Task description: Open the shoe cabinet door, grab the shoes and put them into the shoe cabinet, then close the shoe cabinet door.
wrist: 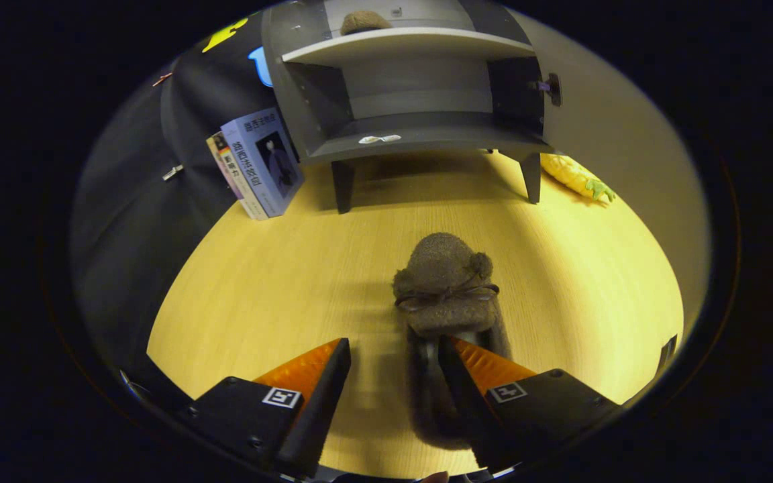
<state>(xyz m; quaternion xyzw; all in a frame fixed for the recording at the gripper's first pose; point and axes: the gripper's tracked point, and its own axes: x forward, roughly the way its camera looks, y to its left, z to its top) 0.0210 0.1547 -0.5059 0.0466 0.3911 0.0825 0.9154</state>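
Gripper view showed the gripper point(393, 352) with its fingers spread wide over the wooden desk point(259, 288). A brown fuzzy shoe point(447, 285) with a bow lay on the desk; the right finger point(474, 365) sat in or over its heel opening, while the left finger point(323, 376) stood clear of it. Beyond the shoe, the shoe cabinet point(413, 107) stood with its door point(601, 121) swung open, and another brown shoe point(363, 22) rested on its upper shelf. Books point(259, 164) leaned just left of the cabinet.
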